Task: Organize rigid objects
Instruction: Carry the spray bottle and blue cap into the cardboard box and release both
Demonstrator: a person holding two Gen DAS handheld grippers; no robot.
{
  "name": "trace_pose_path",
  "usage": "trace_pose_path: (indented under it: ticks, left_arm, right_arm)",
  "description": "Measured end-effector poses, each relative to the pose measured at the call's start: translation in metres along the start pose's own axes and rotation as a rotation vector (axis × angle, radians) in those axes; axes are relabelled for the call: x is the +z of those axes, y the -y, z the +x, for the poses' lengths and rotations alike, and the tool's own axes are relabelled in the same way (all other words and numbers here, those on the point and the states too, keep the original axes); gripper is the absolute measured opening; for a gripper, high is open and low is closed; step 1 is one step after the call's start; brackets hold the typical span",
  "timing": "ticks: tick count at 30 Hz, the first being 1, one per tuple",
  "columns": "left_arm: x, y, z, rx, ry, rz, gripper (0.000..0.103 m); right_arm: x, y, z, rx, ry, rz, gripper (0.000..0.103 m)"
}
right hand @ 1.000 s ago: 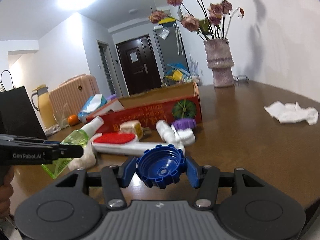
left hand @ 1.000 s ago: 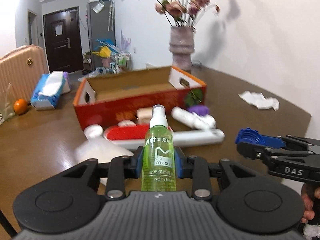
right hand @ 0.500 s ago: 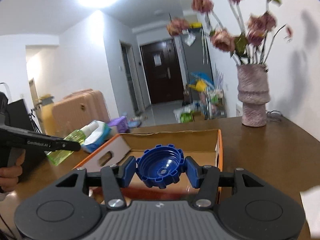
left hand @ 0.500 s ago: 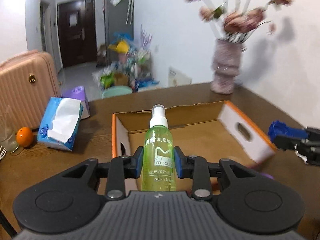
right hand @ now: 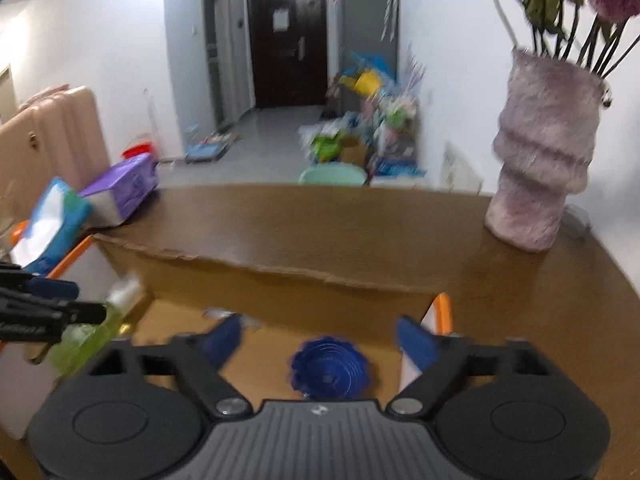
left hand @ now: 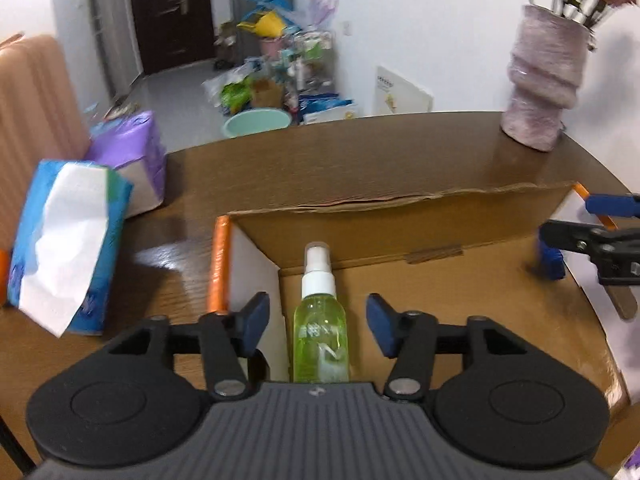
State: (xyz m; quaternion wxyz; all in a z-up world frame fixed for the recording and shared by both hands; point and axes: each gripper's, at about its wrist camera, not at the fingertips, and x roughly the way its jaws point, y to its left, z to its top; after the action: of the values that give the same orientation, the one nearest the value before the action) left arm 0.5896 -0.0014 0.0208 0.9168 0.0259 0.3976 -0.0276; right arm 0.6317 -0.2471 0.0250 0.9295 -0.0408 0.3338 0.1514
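Both grippers hang over the open cardboard box (left hand: 400, 216) with orange edges. My left gripper (left hand: 318, 322) has its jaws opening, and the green spray bottle (left hand: 319, 334) sits between them with a gap on each side, over the box's left end. My right gripper (right hand: 320, 340) has its jaws opening wide too; the blue ribbed cap (right hand: 329, 372) lies loose between and below them at the box's right end (right hand: 444, 312). Each gripper shows at the edge of the other's view: the right gripper (left hand: 592, 240), the left gripper (right hand: 40, 312) with the bottle (right hand: 92, 332).
A pink ribbed vase (left hand: 544, 80) with dried flowers stands on the brown table (left hand: 360, 160) behind the box's right end. A blue tissue pack (left hand: 64, 248) and a purple pack (left hand: 132, 160) lie left of the box. Beyond the table are a floor with clutter and a dark door.
Both grippers travelled from the table's front to over the box. The left jaws let go of the spray bottle and the right jaws let go of the blue cap.
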Motion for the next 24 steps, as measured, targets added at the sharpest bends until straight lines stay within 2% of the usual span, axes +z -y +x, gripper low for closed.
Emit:
trace_pose_path:
  ticks: [2, 5, 8, 10, 12, 13, 14, 18, 21, 24]
  left_arm:
    - [-0.001, -0.002, -0.004, -0.012, 0.023, -0.015, 0.064]
    - [-0.001, -0.004, -0.005, -0.048, 0.024, -0.037, 0.065]
    - [0.000, -0.003, -0.007, -0.048, 0.027, -0.039, 0.065]
    - [0.000, -0.001, -0.006, -0.050, 0.028, -0.029, 0.069]
    - [-0.001, 0.000, -0.010, -0.055, 0.047, -0.021, 0.078]
    - [-0.001, 0.000, -0.014, -0.035, 0.060, -0.022, 0.080]
    - [-0.002, 0.000, -0.019, -0.022, 0.077, -0.024, 0.081]
    - [-0.005, 0.003, -0.050, -0.014, 0.109, -0.007, 0.088]
    - [-0.008, 0.005, -0.083, 0.010, 0.162, 0.005, 0.094]
    - [-0.012, 0.006, -0.119, 0.029, 0.204, 0.016, 0.097]
  right_arm:
    - [-0.002, 0.004, -0.002, 0.031, 0.008, 0.018, 0.090]
    - [-0.003, 0.013, -0.004, 0.046, 0.027, 0.068, 0.091]
    - [-0.003, 0.016, -0.003, 0.057, 0.034, 0.084, 0.091]
    - [-0.003, 0.016, -0.002, 0.060, 0.034, 0.085, 0.091]
    - [-0.003, 0.017, -0.003, 0.070, 0.040, 0.089, 0.091]
    - [-0.004, 0.017, -0.005, 0.086, 0.049, 0.092, 0.091]
    - [-0.004, 0.019, -0.009, 0.107, 0.073, 0.098, 0.091]
    - [-0.001, 0.020, -0.035, 0.073, 0.117, 0.123, 0.091]
    - [0.006, 0.019, -0.070, 0.094, 0.152, 0.135, 0.091]
    - [0.010, 0.013, -0.103, 0.082, 0.170, 0.108, 0.091]
